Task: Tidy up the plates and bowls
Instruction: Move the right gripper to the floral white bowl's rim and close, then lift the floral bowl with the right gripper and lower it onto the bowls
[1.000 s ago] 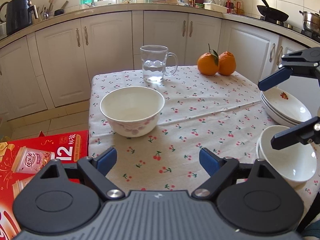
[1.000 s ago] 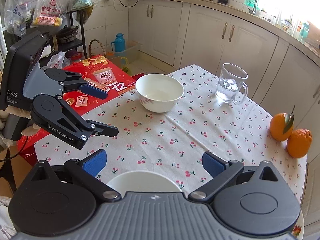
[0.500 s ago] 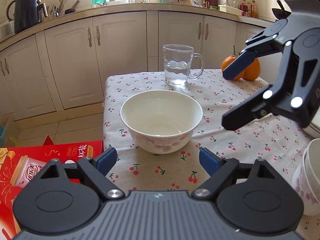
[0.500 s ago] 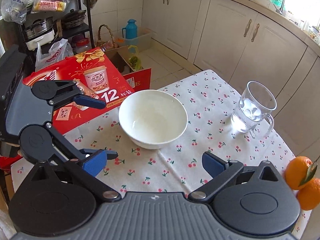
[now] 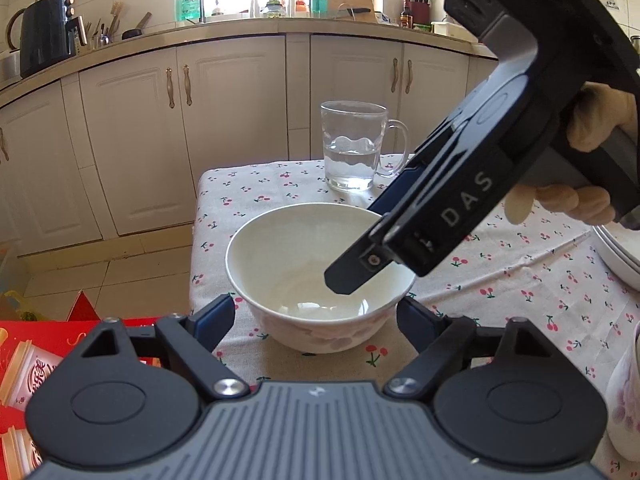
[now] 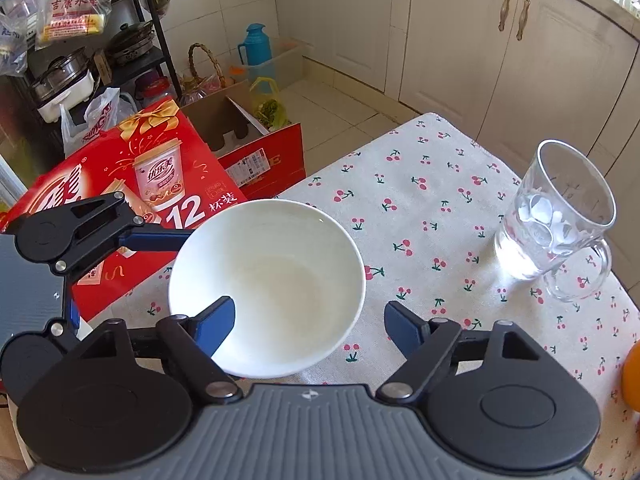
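- Bowl [image 5: 320,276] at the centre of both frames: the large white one stands alone on the cherry-print tablecloth [image 5: 520,280], near the table's left corner, and is not yet lifted.
- Right gripper [image 6: 308,322] reaches down from the upper right of the left wrist view, its jaws spread wide astride the bowl's wall: one finger [image 6: 216,320] dips inside the bowl, the other stays outside near the rim. Nothing is clamped yet.
- Left gripper [image 5: 316,316] waits at the lower edge of its own frame, jaws released and wide apart, one blue pad on either side of the bowl's base; contact cannot be made out from here.
- Plates [image 5: 618,256] sit stacked at the right edge of the left wrist view, and a smaller flowered bowl [image 5: 624,396] shows at the lower right; both look like sorted piles.
- Glass mug [image 6: 556,220] of water stands behind the bowl in the upper middle, apart from it; a red carton [image 6: 132,184] lies off the table at the left.
- Progress, as a judgement: the plates appear gathered, while the big bowl remains the loose piece. Closing on its wall, carrying it across and setting it with the other dishes is seemingly what is left.
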